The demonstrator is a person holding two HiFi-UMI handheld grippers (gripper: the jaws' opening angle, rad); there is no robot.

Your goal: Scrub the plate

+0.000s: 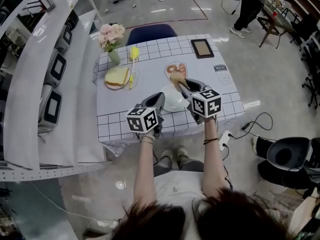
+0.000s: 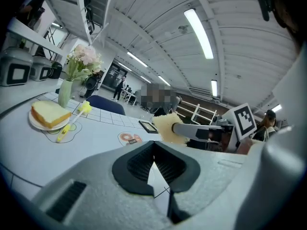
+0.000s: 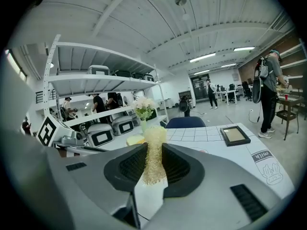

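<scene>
A white plate (image 1: 173, 103) lies near the front edge of the grid-pattern table (image 1: 220, 91). My left gripper (image 1: 159, 101) is at the plate's left rim, and in the left gripper view the jaws (image 2: 154, 169) are shut on that thin white edge (image 2: 157, 178). My right gripper (image 1: 188, 87) is shut on a tan fibrous scrubber (image 1: 176, 77) just beyond the plate's far right rim. The right gripper view shows the scrubber (image 3: 154, 152) standing upright between the jaws (image 3: 154, 163). The left gripper view shows the scrubber (image 2: 167, 127) at the tip of the right gripper (image 2: 199, 131).
A sandwich on a small plate (image 1: 117, 77), a yellow brush (image 1: 133, 58) and a vase of flowers (image 1: 112, 40) stand at the table's back left. A picture frame (image 1: 202, 48) lies at the back right. A blue chair (image 1: 151, 33) is behind the table, white shelving (image 1: 50, 79) at the left.
</scene>
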